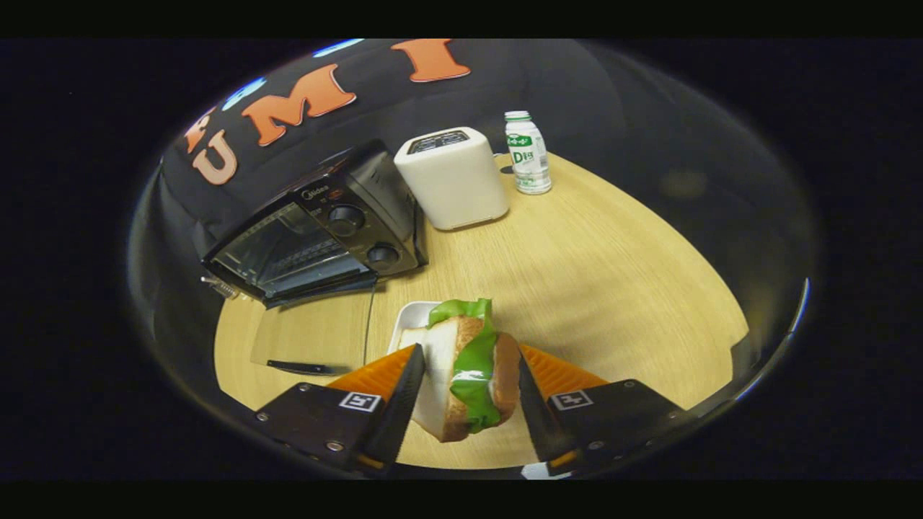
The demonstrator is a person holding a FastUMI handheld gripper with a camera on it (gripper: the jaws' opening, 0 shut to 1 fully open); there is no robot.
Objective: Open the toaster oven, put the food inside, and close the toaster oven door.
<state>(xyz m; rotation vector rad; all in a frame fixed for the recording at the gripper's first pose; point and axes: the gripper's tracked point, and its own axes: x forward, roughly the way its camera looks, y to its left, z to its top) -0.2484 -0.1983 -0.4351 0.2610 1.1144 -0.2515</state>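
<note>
I have the sandwich [465,371] clamped upright in the hand-held gripper [467,386].

Both fingers press its sides, holding it just above the white tray [409,321] on the counter [591,274]. Beyond the fingers I see the toaster oven [317,227], door [306,346] dropped open, beside a white toaster [453,176] and bottle [528,153].

My gripper [467,375] fingers clamp a lettuce sandwich [469,371] above a white dish [412,321]; the toaster oven [317,231], door open, sits beyond.
</note>
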